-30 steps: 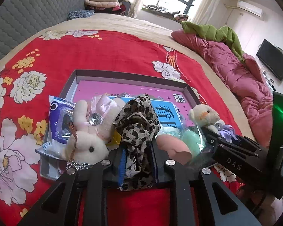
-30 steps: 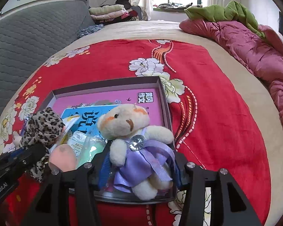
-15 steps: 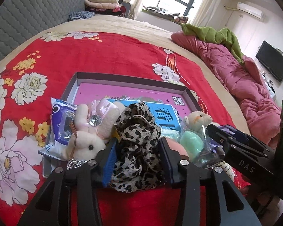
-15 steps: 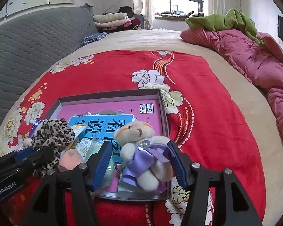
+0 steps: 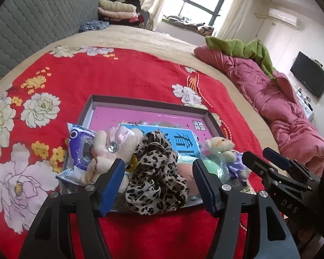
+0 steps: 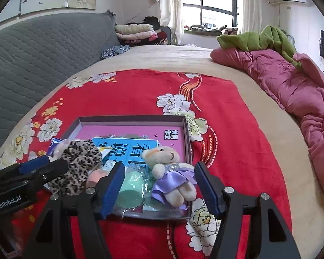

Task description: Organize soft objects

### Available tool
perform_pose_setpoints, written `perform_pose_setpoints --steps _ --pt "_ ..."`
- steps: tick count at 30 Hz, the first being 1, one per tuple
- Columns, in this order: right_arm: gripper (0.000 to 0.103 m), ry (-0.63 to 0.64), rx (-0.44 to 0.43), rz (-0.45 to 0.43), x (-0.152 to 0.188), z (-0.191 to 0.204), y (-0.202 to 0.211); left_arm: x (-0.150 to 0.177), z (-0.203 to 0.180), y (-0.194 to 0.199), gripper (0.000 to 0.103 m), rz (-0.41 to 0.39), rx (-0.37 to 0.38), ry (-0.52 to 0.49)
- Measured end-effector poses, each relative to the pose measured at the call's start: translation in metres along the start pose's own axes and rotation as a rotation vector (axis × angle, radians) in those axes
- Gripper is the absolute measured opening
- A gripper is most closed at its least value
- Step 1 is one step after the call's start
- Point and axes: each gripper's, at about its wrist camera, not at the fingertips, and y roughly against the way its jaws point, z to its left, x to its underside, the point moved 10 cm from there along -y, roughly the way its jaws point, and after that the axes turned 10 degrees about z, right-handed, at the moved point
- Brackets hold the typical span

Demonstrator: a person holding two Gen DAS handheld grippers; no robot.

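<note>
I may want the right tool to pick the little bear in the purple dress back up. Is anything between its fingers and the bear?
Nothing visible blocks it. The right tool is open, its fingers either side of the bear, which lies in the tray. A bagged green sponge sits just inside the left finger, close beside the bear.

Red floral blanket [image 5: 123,73], pink quilt [image 6: 291,86], perhaps a television [image 5: 310,79]

The leopard-print cloth [image 5: 156,172] hides most of the pink sponge [image 5: 184,169], and the tray's [image 5: 149,103] near rim
</note>
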Motion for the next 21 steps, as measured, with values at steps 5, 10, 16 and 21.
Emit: perform_pose_setpoints --steps 5,10,16,21 --pt "0.067 0.014 -0.011 -0.031 0.004 0.007 0.021 0.002 0.002 0.022 0.071 -0.026 -0.016 -0.002" --pt "0.067 0.041 -0.006 -0.074 0.012 0.019 0.042 0.009 0.008 0.047 0.074 -0.044 -0.042 0.006" --pt "0.067 0.059 -0.033 -0.067 0.028 0.035 0.056 0.029 0.013 0.066 0.077 -0.032 -0.092 -0.007" --pt "0.072 0.088 -0.030 -0.073 0.041 0.044 0.067 0.046 0.014 0.083 0.077 -0.043 -0.138 -0.010"
